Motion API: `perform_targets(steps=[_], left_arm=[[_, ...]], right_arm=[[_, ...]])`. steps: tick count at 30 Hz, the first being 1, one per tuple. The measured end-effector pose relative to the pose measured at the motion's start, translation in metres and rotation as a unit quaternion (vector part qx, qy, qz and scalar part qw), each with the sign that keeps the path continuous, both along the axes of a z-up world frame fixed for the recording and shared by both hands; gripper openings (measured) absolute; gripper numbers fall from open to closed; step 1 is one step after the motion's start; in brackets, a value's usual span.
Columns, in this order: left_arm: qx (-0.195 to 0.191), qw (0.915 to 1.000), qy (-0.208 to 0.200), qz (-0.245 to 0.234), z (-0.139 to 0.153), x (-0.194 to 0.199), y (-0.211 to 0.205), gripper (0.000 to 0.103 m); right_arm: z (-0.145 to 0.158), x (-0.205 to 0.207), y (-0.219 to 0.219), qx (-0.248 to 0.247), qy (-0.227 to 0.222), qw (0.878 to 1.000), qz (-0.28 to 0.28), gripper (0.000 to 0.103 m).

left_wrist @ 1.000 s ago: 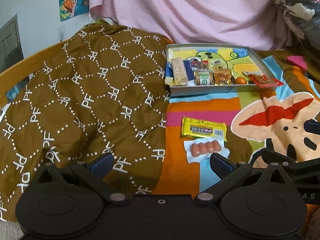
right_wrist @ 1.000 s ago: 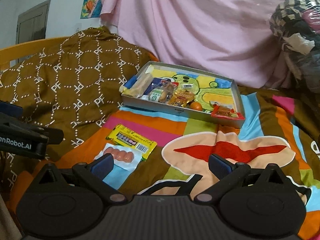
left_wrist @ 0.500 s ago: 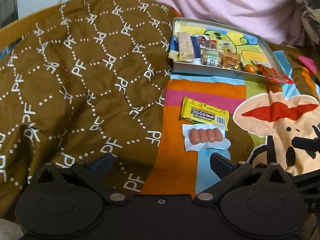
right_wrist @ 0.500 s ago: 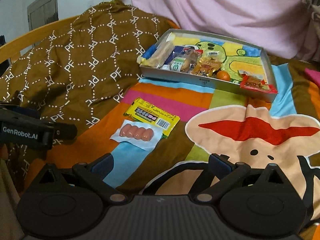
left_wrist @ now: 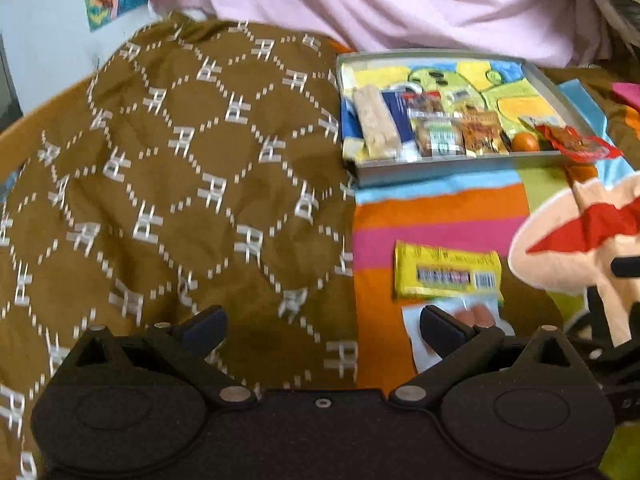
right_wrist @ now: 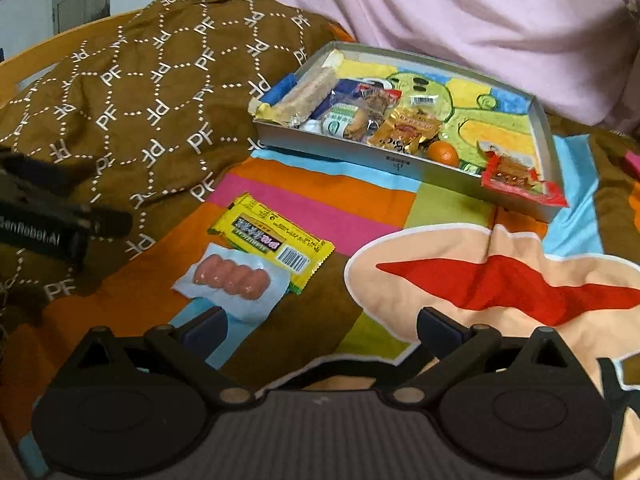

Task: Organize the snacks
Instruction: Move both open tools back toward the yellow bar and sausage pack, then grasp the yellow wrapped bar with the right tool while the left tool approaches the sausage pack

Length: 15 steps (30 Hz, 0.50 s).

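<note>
A yellow snack packet point(left_wrist: 447, 275) point(right_wrist: 276, 236) and a clear pack of pink sausages point(right_wrist: 231, 280) point(left_wrist: 478, 316) lie side by side on the colourful blanket. A grey tray point(left_wrist: 452, 166) point(right_wrist: 400, 164) behind them holds several snacks: a pale bar point(left_wrist: 376, 122), wrapped packets, an orange sweet point(right_wrist: 442, 153) and a red packet point(right_wrist: 520, 182) on its right rim. My left gripper point(left_wrist: 322, 326) is open and empty, its right finger over the sausage pack's edge. My right gripper point(right_wrist: 322, 328) is open and empty, just in front of the sausages.
A brown patterned quilt point(left_wrist: 168, 184) is heaped on the left. A pink cloth point(right_wrist: 460, 12) hangs behind the tray. A wooden bed rail point(right_wrist: 60, 46) runs along the left. The left gripper's body point(right_wrist: 44, 220) shows at the right wrist view's left edge.
Both grippers have moved forward and lower toward the two loose snacks. The left gripper's right finger now covers part of the sausage pack. Nothing has been picked up.
</note>
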<state>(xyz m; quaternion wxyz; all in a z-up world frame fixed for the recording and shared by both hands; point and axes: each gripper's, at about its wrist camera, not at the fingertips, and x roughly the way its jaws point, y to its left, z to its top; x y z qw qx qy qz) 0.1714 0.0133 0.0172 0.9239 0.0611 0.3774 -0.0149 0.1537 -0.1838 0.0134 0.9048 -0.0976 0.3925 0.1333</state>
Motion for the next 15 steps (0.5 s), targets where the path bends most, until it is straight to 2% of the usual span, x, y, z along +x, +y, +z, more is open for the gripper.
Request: perform_targets(steps=[6,12,15], left_arm=[[0.031,0.9988,-0.036,-0.014,-0.001,0.025,-0.002,0.102],[0.018,0.9993,-0.011,0.032,-0.011,0.046,0.007,0.102],[0.024,0.9993,-0.001,0.030,-0.017,0.047,0.008,0.102]], right_arm=[[-0.014,0.034,0.009,0.007,0.002,1.000,0.007,0.103],[-0.028,0.066,0.020,0.010,-0.002,0.999,0.040,0.103],[-0.034,0.078,0.031,0.002,-0.007,0.998,0.070,0.103]])
